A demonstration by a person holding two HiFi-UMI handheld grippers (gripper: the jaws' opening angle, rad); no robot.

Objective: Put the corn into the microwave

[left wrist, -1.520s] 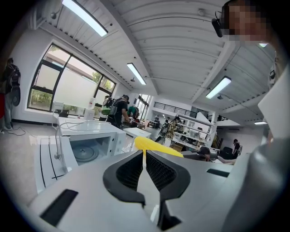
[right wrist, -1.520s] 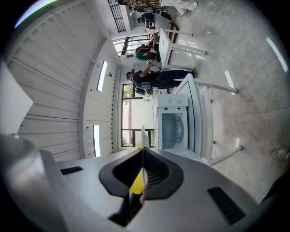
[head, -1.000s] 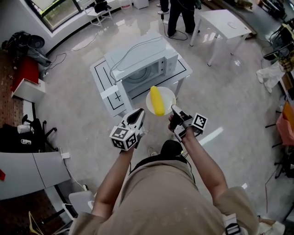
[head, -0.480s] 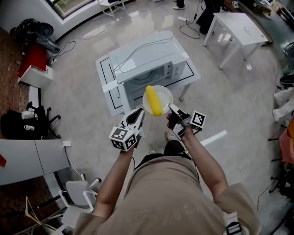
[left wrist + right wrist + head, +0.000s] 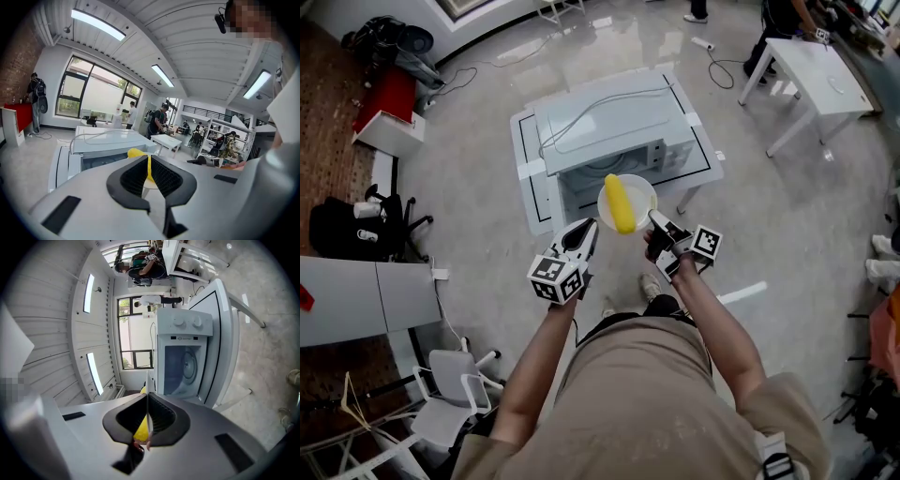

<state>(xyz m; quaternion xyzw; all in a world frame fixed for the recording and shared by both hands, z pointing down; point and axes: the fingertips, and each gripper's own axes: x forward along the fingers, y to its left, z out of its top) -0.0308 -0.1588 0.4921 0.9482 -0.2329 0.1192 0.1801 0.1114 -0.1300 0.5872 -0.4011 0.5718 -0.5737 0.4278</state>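
A yellow corn cob (image 5: 619,203) lies on a white plate (image 5: 643,187). My right gripper (image 5: 654,220) is shut on the plate's near rim and holds it level in front of the white microwave (image 5: 609,117). In the right gripper view the plate's thin edge (image 5: 147,380) runs between the shut jaws, with the corn (image 5: 141,430) beside it and the microwave's front (image 5: 185,357) ahead. My left gripper (image 5: 589,228) hangs just left of the plate, shut and holding nothing. In the left gripper view the corn (image 5: 136,153) shows past the jaws, before the microwave (image 5: 108,140).
The microwave stands on a low white table (image 5: 530,187) with black lines, a cable lying across its top. A white table (image 5: 811,70) stands at the upper right, a red cabinet (image 5: 389,98) at the upper left, a chair (image 5: 441,412) at the lower left.
Both grippers and the plate with the corn have come closer to the microwave's front. Both pairs of jaws stay as they were.
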